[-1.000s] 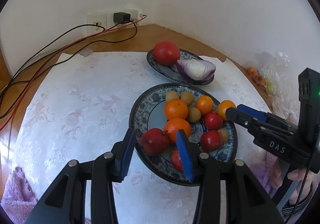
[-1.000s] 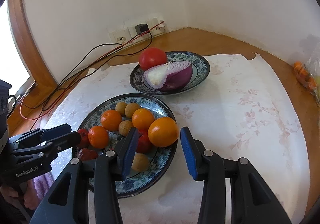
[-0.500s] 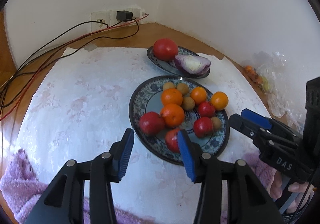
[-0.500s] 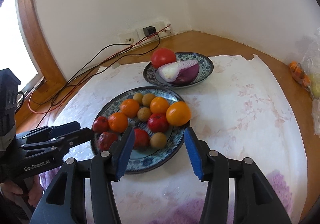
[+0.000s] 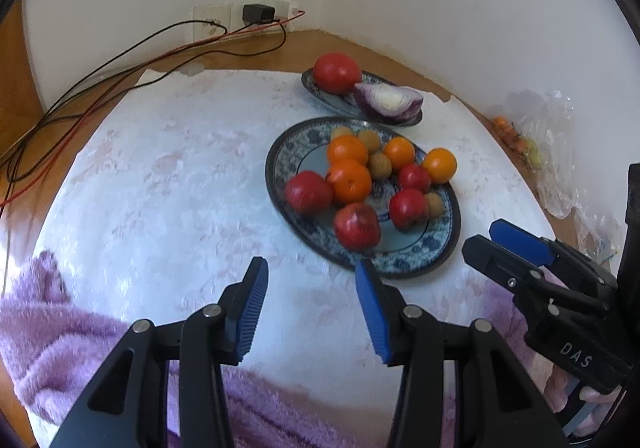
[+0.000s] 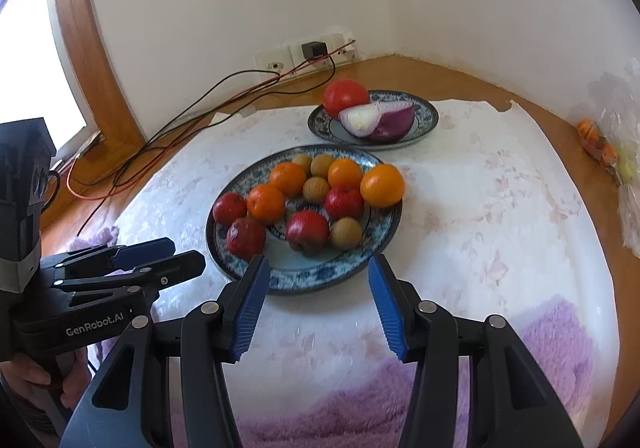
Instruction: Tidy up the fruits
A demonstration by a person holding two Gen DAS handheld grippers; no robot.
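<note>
White walls are meeting at a corner behind a wooden table [image 6: 472,82], w/ a pale floral cloth [image 6: 480,208] covering most of it. Wall sockets [image 6: 304,52] are sitting at the back, black and red cables [image 6: 192,116] trailing off to the left side.

Fruit plate [image 6: 360,248], blue-patterned, is resting mid-cloth. It is carrying oranges [image 6: 382,185], red fruits [image 6: 307,231] and small brown round fruits [image 6: 346,233], approx. a dozen pcs, all lying inside the rim and touching one another. Second plate [image 6: 424,116] is sitting just behind it, holding a tomato [image 6: 345,95] and a halved red onion [image 6: 380,120] side by side.

Left gripper [image 5: 310,304] is hovering over bare cloth at the near-left edge of the fruit plate, jaws parted, nothing between the blue pads. Right gripper [image 6: 318,302] is hovering at the near rim of the same plate, jaws likewise apart and empty. A hand [image 6: 28,380] is gripping the left unit's handle at the lower left of the right wrist view.

Purple fluffy fabric [image 6: 360,408] is lying along the near edge. Clear plastic bag [image 5: 552,152] is sitting at the far right by the wall; contents look like small orange and yellow items, though the view there is too blurred to confirm.
</note>
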